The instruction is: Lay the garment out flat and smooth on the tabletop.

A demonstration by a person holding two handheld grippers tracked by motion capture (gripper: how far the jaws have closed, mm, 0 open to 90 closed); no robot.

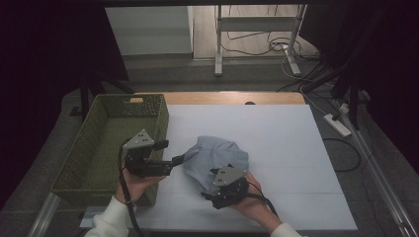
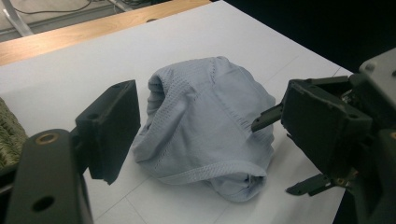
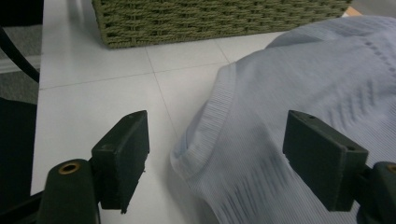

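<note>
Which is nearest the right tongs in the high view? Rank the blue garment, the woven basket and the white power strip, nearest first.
1. Blue garment: right at the right tongs, crumpled on the white table top.
2. Woven basket: farther left, at the table's left edge.
3. White power strip: farthest, on the floor beyond the table's right edge.

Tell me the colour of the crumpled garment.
Pale blue-grey garment, clearest in the left gripper view.

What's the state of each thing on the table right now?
garment: crumpled in a heap on the white table, not gripped
basket: upright, looks empty
left gripper: open, at the garment's edge
right gripper: open, jaws either side of a hem
</note>
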